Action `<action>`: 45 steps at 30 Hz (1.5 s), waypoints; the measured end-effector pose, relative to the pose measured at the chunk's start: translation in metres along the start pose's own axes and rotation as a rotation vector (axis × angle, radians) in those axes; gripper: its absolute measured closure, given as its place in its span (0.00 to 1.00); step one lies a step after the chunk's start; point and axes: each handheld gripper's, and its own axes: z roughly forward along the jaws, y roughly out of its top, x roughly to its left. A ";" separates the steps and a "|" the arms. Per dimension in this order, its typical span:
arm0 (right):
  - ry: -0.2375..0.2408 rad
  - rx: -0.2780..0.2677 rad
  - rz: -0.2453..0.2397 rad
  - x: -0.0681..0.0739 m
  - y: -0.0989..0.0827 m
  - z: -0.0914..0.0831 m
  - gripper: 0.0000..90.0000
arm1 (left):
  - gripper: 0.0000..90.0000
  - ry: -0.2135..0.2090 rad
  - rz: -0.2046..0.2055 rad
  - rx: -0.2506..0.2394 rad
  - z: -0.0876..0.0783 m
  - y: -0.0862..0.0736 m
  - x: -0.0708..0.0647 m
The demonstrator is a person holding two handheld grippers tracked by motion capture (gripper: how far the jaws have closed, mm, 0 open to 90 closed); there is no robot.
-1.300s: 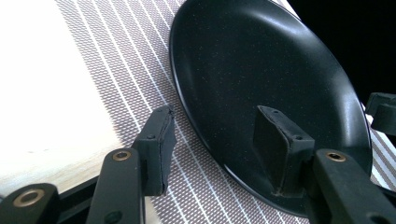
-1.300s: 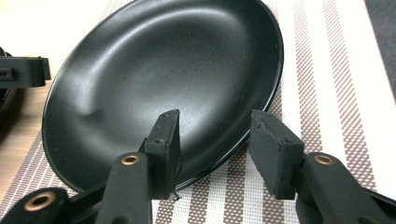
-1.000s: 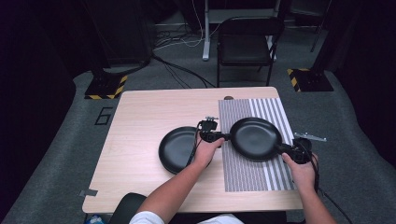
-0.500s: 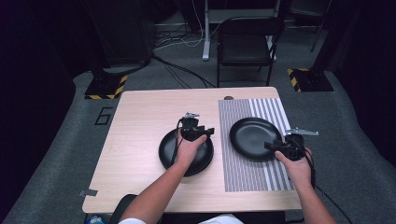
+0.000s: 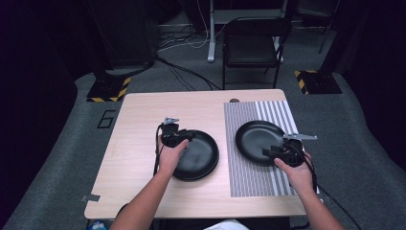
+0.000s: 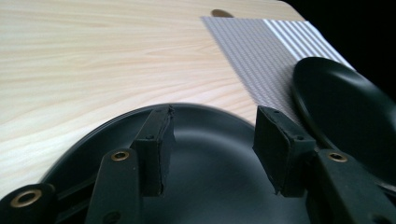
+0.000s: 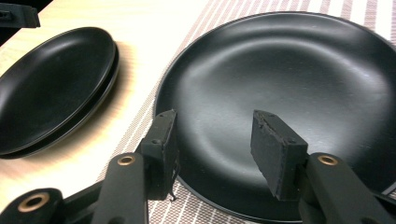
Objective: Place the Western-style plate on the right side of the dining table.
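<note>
— Where do the plates sit?

— I see the stacked black plates [image 5: 196, 155] near the middle of the table [image 5: 143, 124], toward its near edge. The single black plate [image 5: 258, 141] lies on the striped mat [image 5: 253, 179] on the table's right side.

— And your fingers?

— My left gripper [image 5: 178, 139] hovers over the stack's left rim, fingers [image 6: 156, 140] partly apart, nothing between them. My right gripper [image 5: 274, 152] sits over the near right rim of the single plate, fingers [image 7: 275, 144] apart above it, gripping nothing; they have just been closing slightly.
</note>
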 end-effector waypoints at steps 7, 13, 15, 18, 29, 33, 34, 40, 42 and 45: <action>0.027 -0.003 -0.061 0.014 -0.002 0.001 0.57 | 0.53 0.050 0.024 0.000 -0.015 -0.005 0.020; 0.072 0.002 -0.086 0.026 -0.004 0.005 0.57 | 0.53 0.088 0.029 0.002 -0.028 -0.012 0.036; 0.082 0.003 -0.094 0.030 -0.006 0.008 0.56 | 0.52 0.103 0.020 -0.002 -0.029 -0.016 0.041; 0.096 0.001 -0.110 0.036 -0.011 0.012 0.55 | 0.51 0.110 0.016 0.000 -0.030 -0.022 0.047; 0.139 0.062 -0.279 0.054 -0.030 0.028 0.56 | 0.51 0.161 0.019 -0.004 -0.038 -0.031 0.063; 0.178 0.061 -0.321 0.064 -0.037 0.031 0.54 | 0.51 0.196 0.032 -0.009 -0.043 -0.033 0.071; 0.186 0.061 -0.329 0.066 -0.039 0.032 0.54 | 0.51 0.211 0.036 -0.002 -0.044 -0.034 0.073; 0.213 0.093 -0.389 0.074 -0.046 0.041 0.53 | 0.50 0.234 0.026 0.031 -0.045 -0.036 0.087; 0.224 0.099 -0.387 0.076 -0.048 0.044 0.53 | 0.50 0.244 0.031 0.037 -0.044 -0.038 0.091; 0.236 0.097 -0.411 0.078 -0.051 0.049 0.53 | 0.51 0.247 0.026 0.047 -0.043 -0.042 0.099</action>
